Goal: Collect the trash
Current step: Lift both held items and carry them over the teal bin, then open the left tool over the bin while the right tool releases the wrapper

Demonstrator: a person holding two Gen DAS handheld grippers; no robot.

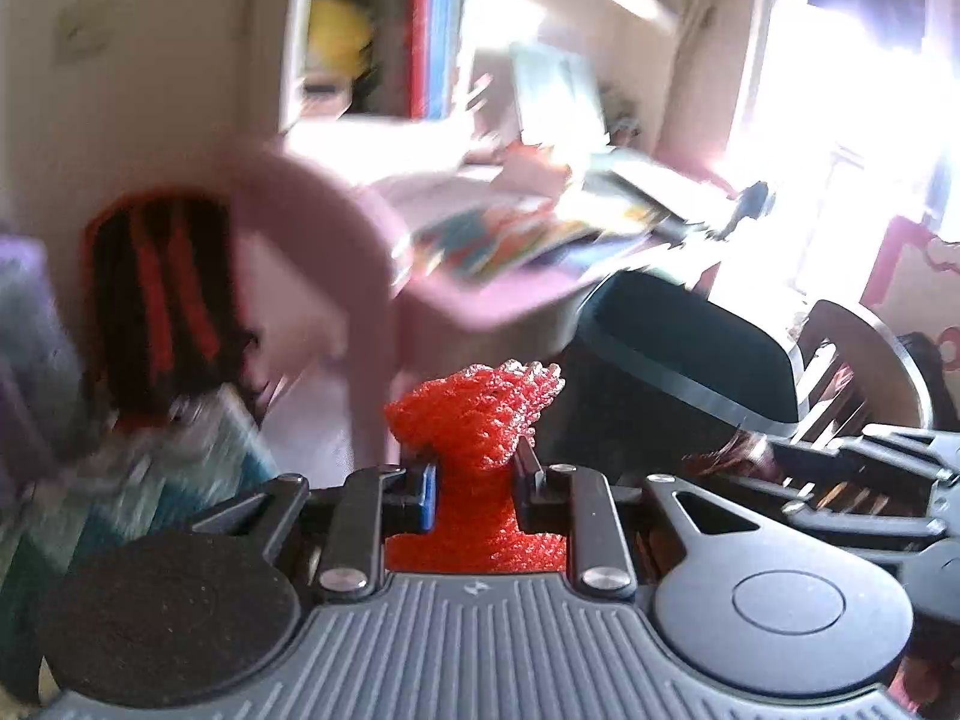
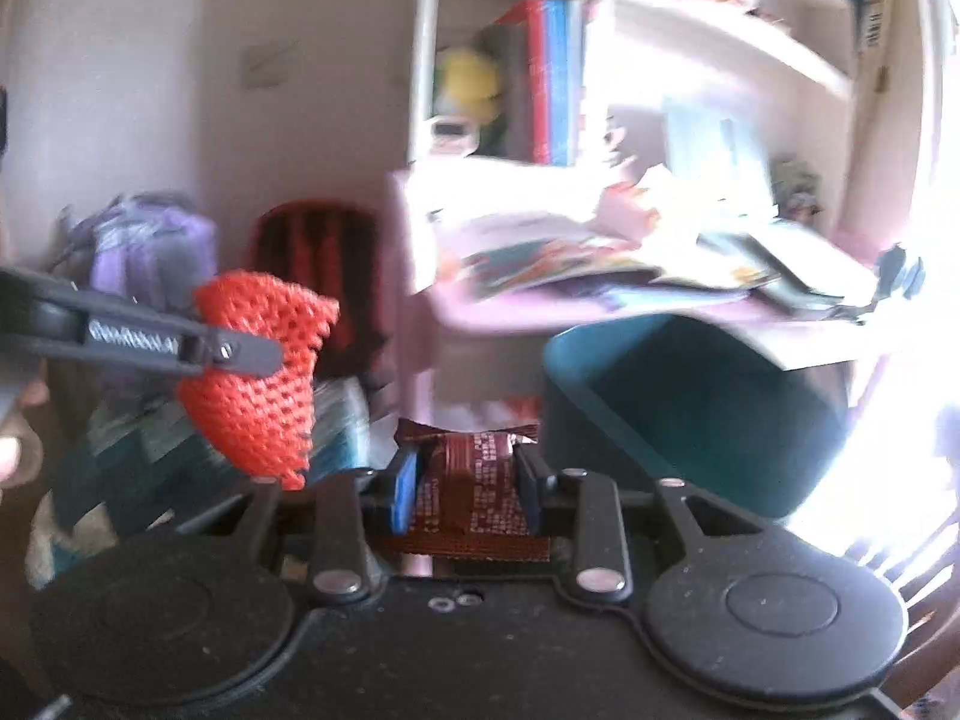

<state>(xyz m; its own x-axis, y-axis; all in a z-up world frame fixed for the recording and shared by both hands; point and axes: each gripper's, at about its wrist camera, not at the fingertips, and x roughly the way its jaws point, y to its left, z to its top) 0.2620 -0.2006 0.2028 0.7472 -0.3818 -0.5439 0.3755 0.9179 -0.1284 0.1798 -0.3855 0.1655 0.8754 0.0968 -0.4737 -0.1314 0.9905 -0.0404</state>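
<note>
**Both grippers loaded, bin ahead**

The left gripper is clamped on a piece of red foam fruit netting, its two fingers pressed into the mesh so that the netting bulges out above and below the pinch. In the right wrist view the same netting shows at the left, held in the air by the left gripper's dark finger, apart from anything below it.

The right gripper is closed on a dark brown, crinkled foil snack wrapper with small pale print; the wrapper sits between the fingers, its sealed edges sticking out front and back.

A dark teal plastic waste bin with an open top stands just right of the right gripper, beneath the edge of a pale pink desk. In the left wrist view the bin lies ahead and to the right of the netting.

The desk is piled with colourful books and papers. Behind it a white shelf holds upright red and blue books. A red and black chair back stands left of the desk. Both views are motion-blurred.
</note>
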